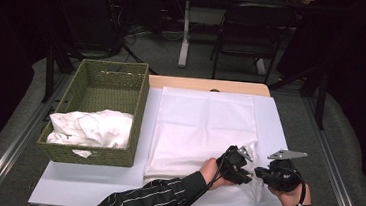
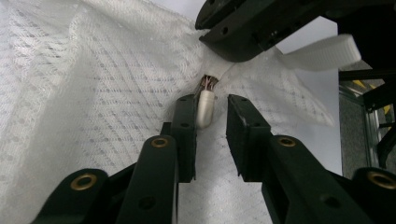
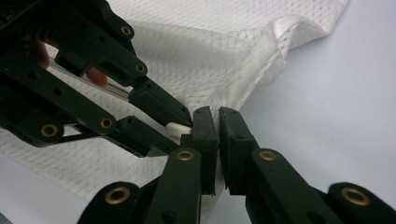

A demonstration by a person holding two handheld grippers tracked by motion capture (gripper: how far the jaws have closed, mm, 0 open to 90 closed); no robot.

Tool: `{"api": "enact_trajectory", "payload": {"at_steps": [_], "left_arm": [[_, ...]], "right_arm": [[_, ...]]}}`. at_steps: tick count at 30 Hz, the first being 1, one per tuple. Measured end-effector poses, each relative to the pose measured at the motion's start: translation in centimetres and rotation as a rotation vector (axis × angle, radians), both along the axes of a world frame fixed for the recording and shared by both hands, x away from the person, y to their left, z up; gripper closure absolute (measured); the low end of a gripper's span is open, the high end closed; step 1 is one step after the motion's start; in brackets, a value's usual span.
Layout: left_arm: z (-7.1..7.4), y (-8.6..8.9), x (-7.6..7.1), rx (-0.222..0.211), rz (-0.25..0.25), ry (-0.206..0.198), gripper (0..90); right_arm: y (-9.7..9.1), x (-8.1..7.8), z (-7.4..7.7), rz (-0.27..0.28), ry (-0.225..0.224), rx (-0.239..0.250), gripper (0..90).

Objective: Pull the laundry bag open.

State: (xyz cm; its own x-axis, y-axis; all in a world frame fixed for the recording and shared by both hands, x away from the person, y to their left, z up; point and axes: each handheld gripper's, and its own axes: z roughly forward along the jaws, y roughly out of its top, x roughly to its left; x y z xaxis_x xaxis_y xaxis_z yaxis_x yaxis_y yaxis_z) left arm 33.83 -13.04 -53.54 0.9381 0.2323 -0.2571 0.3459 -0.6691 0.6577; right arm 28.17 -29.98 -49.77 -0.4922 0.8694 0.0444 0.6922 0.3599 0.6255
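White mesh garment point(image 1: 203, 130), spread flat on the tabletop point(image 1: 88, 187), could snag or tear at its near right corner — the right tool point(image 3: 218, 122) is clenched on the fabric there while the left tool point(image 2: 211, 108), not yet closed, brackets a small white plastic tag fastener point(image 2: 206, 106) — if the 2 pull apart hard.

The high view looks forward and down over the whole tabletop point(image 1: 88, 190) from the person's side. Both gripper views sit close above the white mesh cloth point(image 2: 93, 93), each facing along its own jaws; all 3 views share the cloth's near corner.
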Motion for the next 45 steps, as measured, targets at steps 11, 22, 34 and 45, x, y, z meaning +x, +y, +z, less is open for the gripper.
{"api": "enact_trajectory", "payload": {"at_steps": [11,22,34,45], "left_arm": [[-0.3,0.05,0.14,-0.034,0.014,0.026,80.3],[-0.37,-0.23,-0.1,-0.007,0.024,-0.008,83.7],[-0.38,-0.26,-0.16,0.009,0.034,-0.016,85.4],[-0.36,-0.29,-0.23,0.022,0.036,-0.023,86.0]], "right_arm": [[0.06,-0.04,0.07,0.003,-0.002,0.007,85.9],[0.11,-0.02,0.0,0.009,0.002,0.001,86.0],[-0.01,-0.02,0.07,-0.003,0.001,-0.014,86.2],[-0.05,0.02,0.02,-0.007,0.001,-0.022,86.2]]}}
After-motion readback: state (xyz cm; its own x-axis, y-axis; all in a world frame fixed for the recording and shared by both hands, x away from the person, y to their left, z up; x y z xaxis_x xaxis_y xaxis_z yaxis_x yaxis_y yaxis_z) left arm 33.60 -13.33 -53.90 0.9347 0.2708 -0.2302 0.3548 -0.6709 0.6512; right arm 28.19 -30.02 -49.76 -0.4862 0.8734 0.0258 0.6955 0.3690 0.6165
